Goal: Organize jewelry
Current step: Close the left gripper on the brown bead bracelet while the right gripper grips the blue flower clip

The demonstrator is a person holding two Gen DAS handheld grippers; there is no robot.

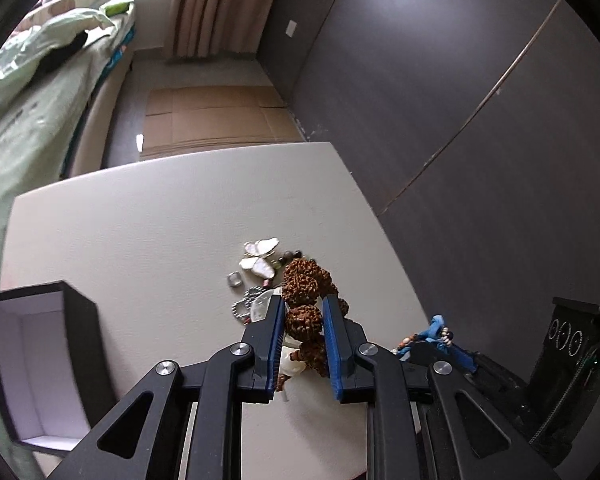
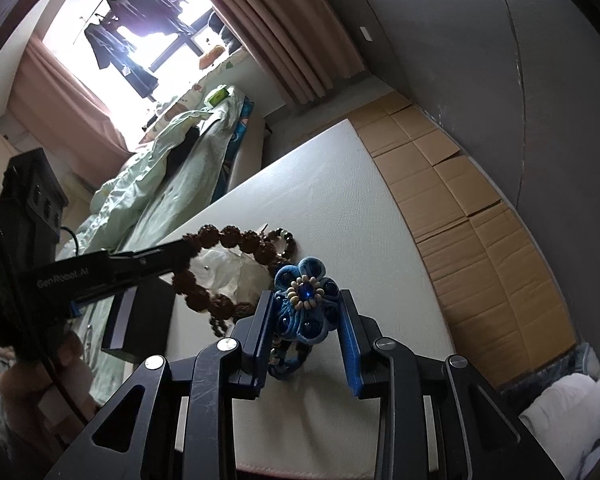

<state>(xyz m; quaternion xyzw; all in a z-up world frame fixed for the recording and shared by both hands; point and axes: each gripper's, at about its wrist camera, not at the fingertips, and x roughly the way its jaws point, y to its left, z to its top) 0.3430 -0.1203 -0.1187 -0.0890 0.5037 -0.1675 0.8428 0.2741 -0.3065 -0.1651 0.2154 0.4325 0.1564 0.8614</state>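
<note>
My left gripper (image 1: 303,305) is shut on a brown rough-bead bracelet (image 1: 306,286), held over the white table (image 1: 140,232); the bracelet also shows in the right wrist view (image 2: 228,240). My right gripper (image 2: 306,300) is shut on a blue flower ornament (image 2: 306,296) with a beaded centre, also seen in the left wrist view (image 1: 434,330). A jewelry pile lies on the table: a white butterfly brooch (image 1: 260,258), a small silver ring (image 1: 235,279), a silver chain (image 1: 246,304). An open black box with white lining (image 1: 32,368) stands at the left.
A dark bead bracelet (image 2: 282,240) lies past the brown one. A bed with green bedding (image 1: 28,92) is left of the table. Flattened cardboard (image 1: 216,120) lies on the floor beyond it, and a dark wall (image 1: 460,100) is to the right.
</note>
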